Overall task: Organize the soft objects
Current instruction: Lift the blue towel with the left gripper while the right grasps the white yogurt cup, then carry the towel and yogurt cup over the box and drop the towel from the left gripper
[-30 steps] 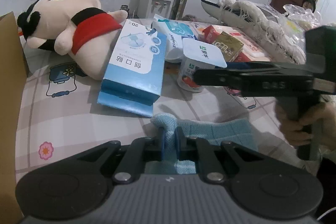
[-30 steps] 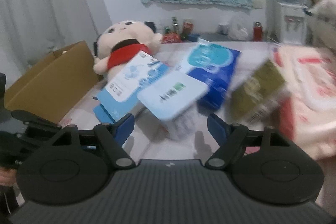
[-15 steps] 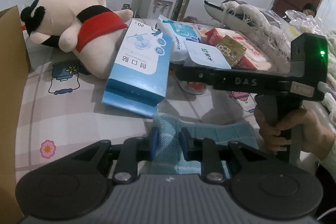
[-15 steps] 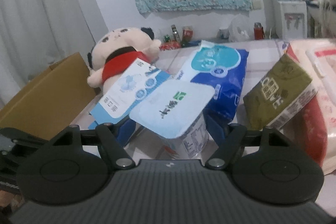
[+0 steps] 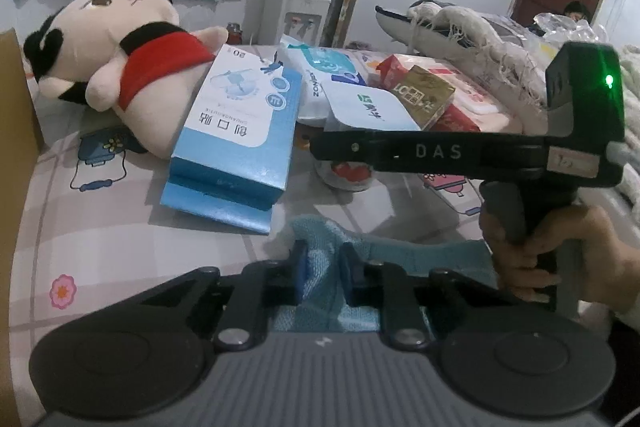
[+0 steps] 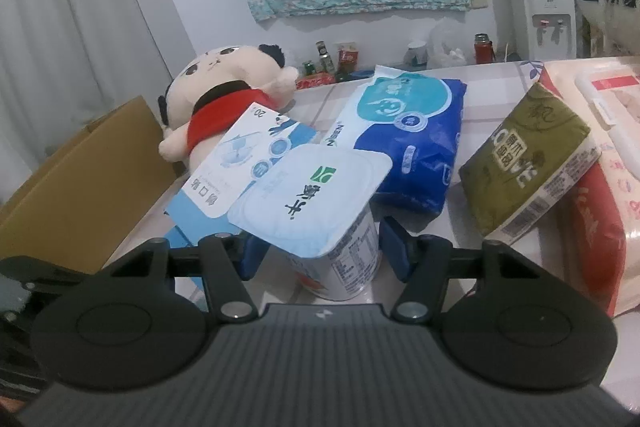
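My left claw pinches the limp blue towel by a fold. My right claw, wide open, brackets the light, crushable yogurt cup, best gripped low on its walls.

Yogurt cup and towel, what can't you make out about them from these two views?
- Yogurt cup: right wrist view, its foil lid and the right gripper hide whether the open fingers touch its sides.
- Towel: left wrist view, the left gripper shut on it covers its near end.
- Cardboard box: cut off by the left edge; inside unseen.
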